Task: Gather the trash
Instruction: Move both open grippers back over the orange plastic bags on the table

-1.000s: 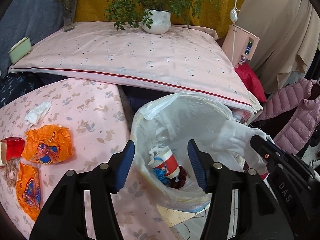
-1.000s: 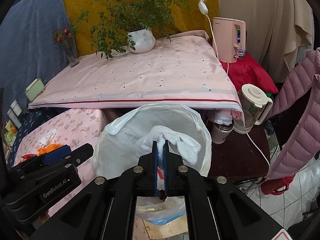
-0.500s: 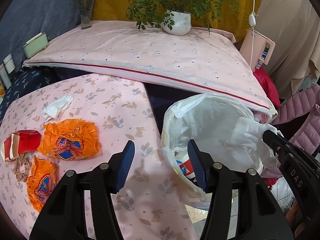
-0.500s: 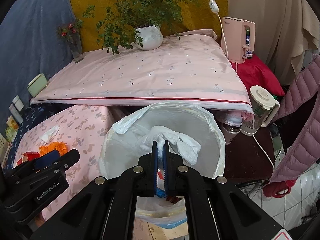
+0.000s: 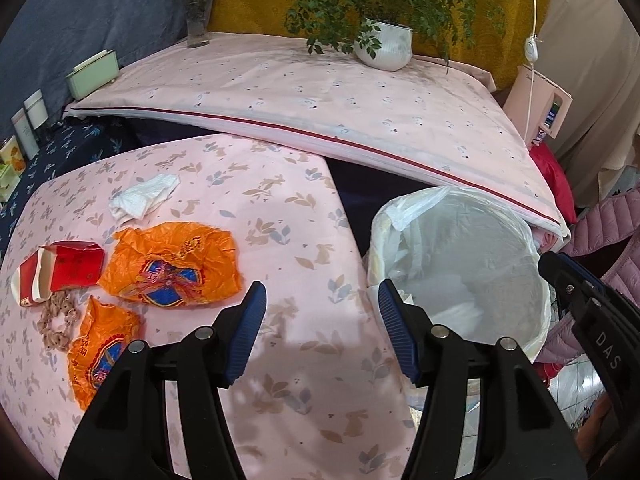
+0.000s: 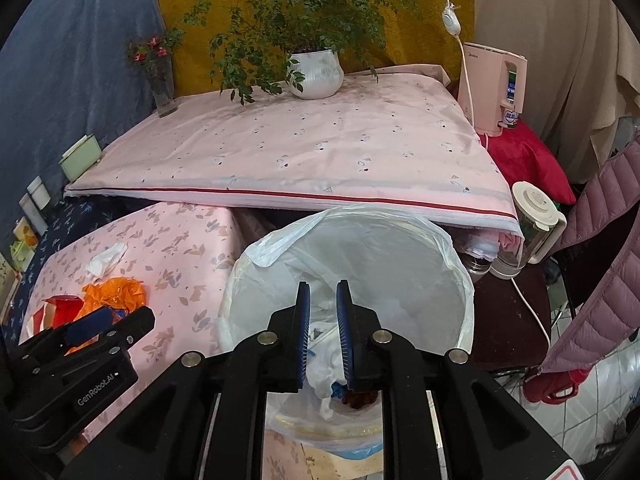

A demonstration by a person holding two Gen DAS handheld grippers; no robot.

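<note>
Where the floral tabletop [image 5: 280, 216] ends, a round bin with thin translucent liner [image 6: 400, 264] stands just beside it; the right gripper [image 6: 323, 320], released, hangs above crumpled white tissue [image 6: 324, 364] inside. The left gripper [image 5: 320, 320] gapes empty near crinkled orange wrappers [image 5: 172, 268]

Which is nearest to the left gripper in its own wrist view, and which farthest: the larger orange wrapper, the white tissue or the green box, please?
From the left gripper:
1. Larger orange wrapper, just ahead-left on the table.
2. White tissue, farther back-left.
3. Green box, far left on the raised surface.
</note>
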